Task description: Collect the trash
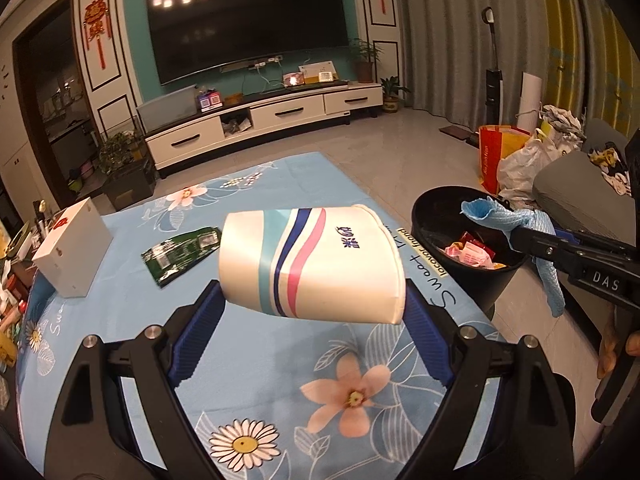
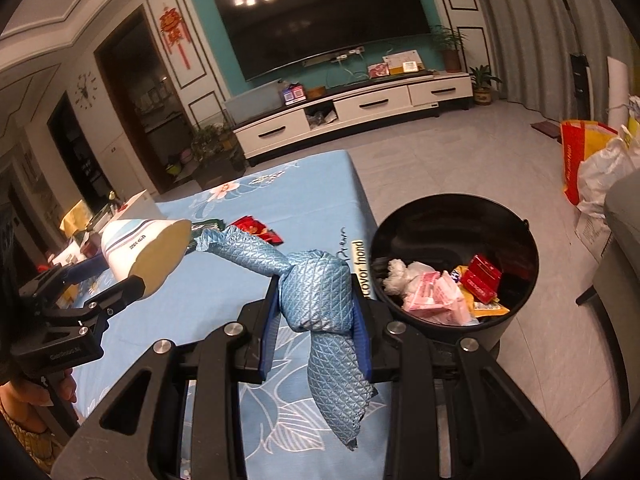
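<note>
My left gripper (image 1: pixel 312 300) is shut on a white paper cup (image 1: pixel 308 264) with teal, blue and pink stripes, squashed flat and held on its side above the table; it also shows in the right wrist view (image 2: pixel 140 252). My right gripper (image 2: pixel 316 300) is shut on a crumpled blue cloth (image 2: pixel 316 292), held over the table's right edge beside the black trash bin (image 2: pixel 452 216). The bin holds red, pink and yellow wrappers (image 2: pixel 452 292). From the left wrist view the cloth (image 1: pixel 516 224) hangs over the bin's rim (image 1: pixel 424 208).
The table has a blue flowered cloth (image 1: pixel 280 360). A green wrapper (image 1: pixel 180 252) and a white box (image 1: pixel 72 252) lie on it at the left. Red wrappers (image 2: pixel 256 228) lie further back. Bags (image 1: pixel 516 160) stand on the floor right of the bin.
</note>
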{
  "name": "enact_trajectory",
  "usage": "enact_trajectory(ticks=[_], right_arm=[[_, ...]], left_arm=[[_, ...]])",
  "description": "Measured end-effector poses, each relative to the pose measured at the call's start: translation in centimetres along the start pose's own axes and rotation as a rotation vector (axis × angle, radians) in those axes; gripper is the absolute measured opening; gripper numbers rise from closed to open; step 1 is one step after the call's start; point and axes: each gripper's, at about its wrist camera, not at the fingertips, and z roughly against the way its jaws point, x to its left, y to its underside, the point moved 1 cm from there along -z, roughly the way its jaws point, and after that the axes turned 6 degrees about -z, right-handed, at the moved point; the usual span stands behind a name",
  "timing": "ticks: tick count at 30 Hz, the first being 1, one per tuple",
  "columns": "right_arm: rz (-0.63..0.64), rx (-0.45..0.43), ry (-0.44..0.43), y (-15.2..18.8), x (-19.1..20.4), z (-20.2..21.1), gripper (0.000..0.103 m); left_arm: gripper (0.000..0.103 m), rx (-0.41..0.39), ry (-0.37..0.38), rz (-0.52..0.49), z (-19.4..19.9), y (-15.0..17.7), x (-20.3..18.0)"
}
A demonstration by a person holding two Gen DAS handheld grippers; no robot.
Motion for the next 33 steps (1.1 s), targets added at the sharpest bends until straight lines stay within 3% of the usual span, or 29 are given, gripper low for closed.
enact_trajectory(ticks=[33], right_arm=[[-0.15, -0.048, 0.109, -3.0, -8.4, -2.1, 0.033]], left_arm=[[0.087, -0.021, 0.175, -0.144, -8.8, -7.2, -10.8]])
